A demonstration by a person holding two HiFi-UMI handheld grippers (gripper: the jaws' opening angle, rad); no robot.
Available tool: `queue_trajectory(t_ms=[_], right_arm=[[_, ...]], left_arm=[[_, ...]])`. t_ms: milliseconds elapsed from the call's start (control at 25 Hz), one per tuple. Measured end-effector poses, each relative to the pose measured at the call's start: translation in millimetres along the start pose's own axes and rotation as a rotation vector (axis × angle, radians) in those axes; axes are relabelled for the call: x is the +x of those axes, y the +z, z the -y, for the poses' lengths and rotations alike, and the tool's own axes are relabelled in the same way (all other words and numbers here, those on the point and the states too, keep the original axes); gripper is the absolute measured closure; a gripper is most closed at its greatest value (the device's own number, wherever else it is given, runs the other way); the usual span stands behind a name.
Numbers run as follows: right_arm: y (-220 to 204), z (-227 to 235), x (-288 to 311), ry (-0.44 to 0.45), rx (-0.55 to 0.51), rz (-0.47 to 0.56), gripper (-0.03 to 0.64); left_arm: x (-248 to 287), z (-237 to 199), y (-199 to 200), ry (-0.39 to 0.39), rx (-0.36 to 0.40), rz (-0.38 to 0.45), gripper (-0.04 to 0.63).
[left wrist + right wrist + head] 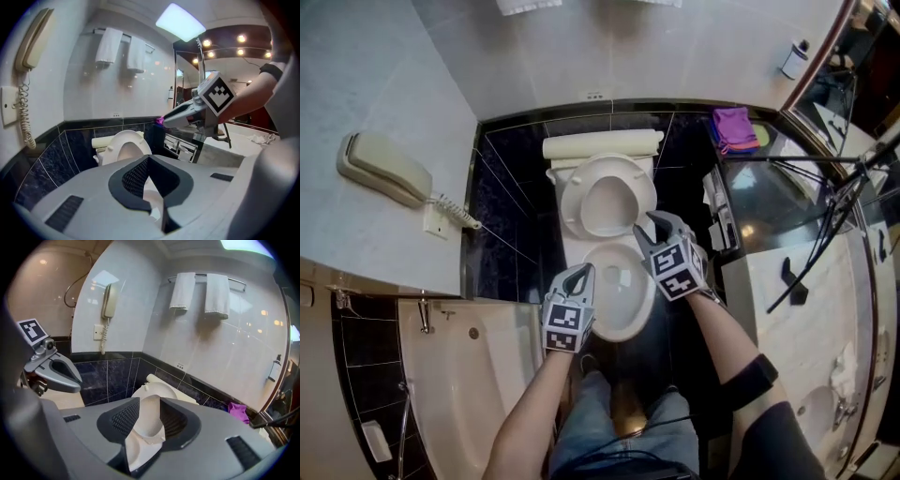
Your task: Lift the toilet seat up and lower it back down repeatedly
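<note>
The white toilet seat (607, 202) stands raised against the tank (602, 145), with the open bowl (619, 295) in front of it. My right gripper (654, 225) hovers over the bowl's right side, just before the raised seat; its jaws are open and touch nothing. In the right gripper view the gap of my right gripper (150, 401) frames the seat (157, 392) and bowl. My left gripper (584, 270) sits at the bowl's left rim, fingertips together and empty. In the left gripper view, my left gripper (149, 158) points at the seat (124, 145), with my right gripper (187, 110) above.
A wall phone (384, 169) hangs at the left above a bathtub (469, 375). A purple cloth (733, 127) lies on the ledge behind. A counter (797, 309) with a black stand runs along the right. Two towels (194, 291) hang above the toilet.
</note>
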State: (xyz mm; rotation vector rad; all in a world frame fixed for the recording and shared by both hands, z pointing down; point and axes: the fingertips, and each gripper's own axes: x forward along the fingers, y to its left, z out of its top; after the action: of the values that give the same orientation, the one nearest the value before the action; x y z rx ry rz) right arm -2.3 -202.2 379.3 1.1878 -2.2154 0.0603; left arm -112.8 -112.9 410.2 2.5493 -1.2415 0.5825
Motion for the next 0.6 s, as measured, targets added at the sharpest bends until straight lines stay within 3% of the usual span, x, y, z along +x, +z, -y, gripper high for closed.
queue_trajectory(t_ms=[240, 600], right_arm=[[20, 35, 67, 0.018, -0.089, -0.037, 0.463], [-3, 68, 169, 0.122, -0.151, -0.016, 0.448]], left_arm=[[36, -23, -7, 0.042, -0.043, -0.015, 0.607], [113, -45, -32, 0.159, -0.121, -0.053, 0.607]])
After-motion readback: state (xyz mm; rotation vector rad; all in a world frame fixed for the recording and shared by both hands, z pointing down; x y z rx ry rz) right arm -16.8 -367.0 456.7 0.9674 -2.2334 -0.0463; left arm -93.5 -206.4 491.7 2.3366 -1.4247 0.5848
